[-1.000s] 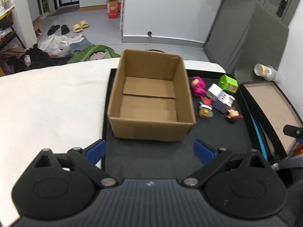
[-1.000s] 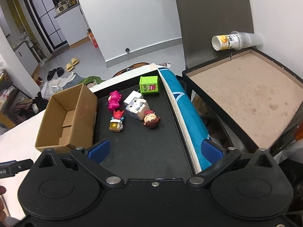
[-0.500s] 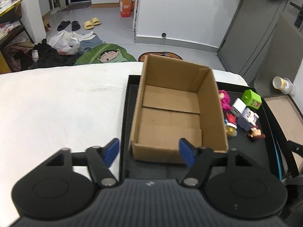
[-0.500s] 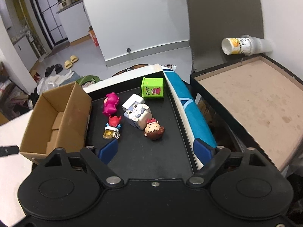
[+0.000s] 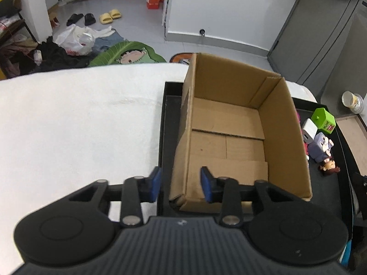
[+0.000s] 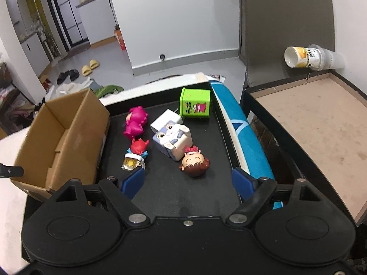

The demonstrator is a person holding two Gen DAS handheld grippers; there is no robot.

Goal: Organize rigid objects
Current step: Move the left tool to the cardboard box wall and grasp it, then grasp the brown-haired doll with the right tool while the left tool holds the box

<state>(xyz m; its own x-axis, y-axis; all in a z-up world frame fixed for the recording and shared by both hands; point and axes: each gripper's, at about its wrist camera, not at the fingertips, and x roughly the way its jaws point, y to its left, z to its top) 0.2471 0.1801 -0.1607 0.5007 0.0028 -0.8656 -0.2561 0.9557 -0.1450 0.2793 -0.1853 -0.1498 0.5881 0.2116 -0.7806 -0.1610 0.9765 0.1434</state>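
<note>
Now left claw closing astride box wall

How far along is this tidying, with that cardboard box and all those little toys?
Barely started: the cardboard box is empty. The left claw is closing around the box's near corner wall; the right claw hangs open above the tray. All the toys, from green cube to brown-haired figurine, remain outside.

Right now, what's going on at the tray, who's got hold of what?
The left gripper is closing across the near left corner of the empty cardboard box, apparently to steady it; whether its pads are pressing yet is hard to tell. The right gripper hangs open over the black tray, holding nothing. The toys, including the brown-haired figurine and green cube, still lie beside the box.
</note>
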